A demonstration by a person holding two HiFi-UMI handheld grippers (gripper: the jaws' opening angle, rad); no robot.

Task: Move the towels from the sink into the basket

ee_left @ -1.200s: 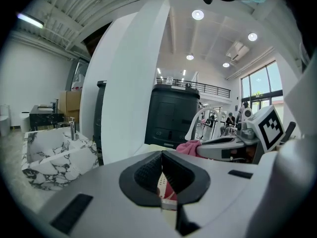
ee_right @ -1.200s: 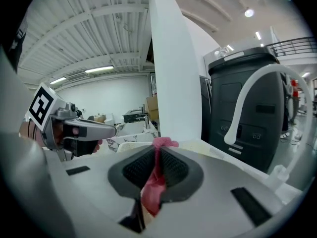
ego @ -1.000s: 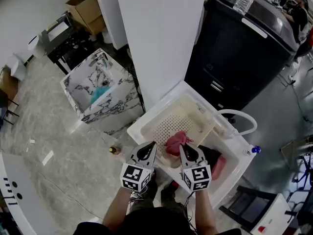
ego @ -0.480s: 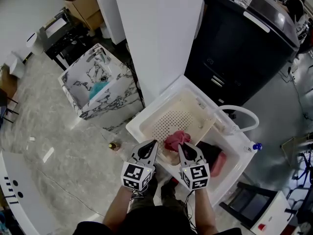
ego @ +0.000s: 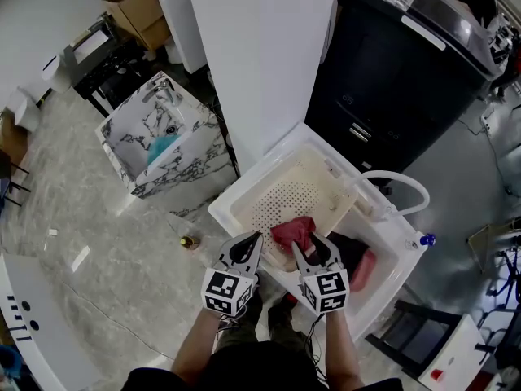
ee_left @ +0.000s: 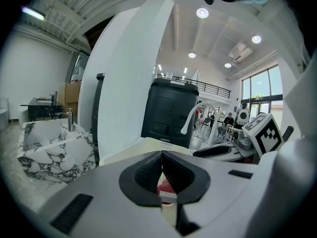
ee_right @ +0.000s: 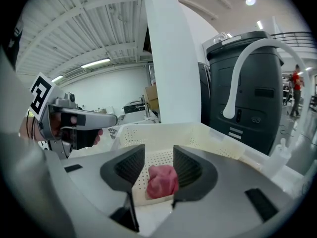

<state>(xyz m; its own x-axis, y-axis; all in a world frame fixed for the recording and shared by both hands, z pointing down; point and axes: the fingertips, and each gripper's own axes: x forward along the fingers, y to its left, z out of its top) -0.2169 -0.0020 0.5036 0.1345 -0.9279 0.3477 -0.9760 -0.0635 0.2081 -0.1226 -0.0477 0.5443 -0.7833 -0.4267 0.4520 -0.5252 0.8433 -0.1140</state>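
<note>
Head view, lower centre: red towel (ego: 293, 233) lies in the basket (ego: 285, 198), right gripper (ego: 313, 251) jaws just opened off it, left gripper (ego: 247, 248) jaws together. Left to move: dark and pink towels (ego: 362, 269) in the sink (ego: 403, 247).

Red towel (ego: 291, 233) crumpled in cream perforated basket (ego: 303, 192), near edge; pink towel (ego: 366, 270) in sink (ego: 236, 198).
</note>
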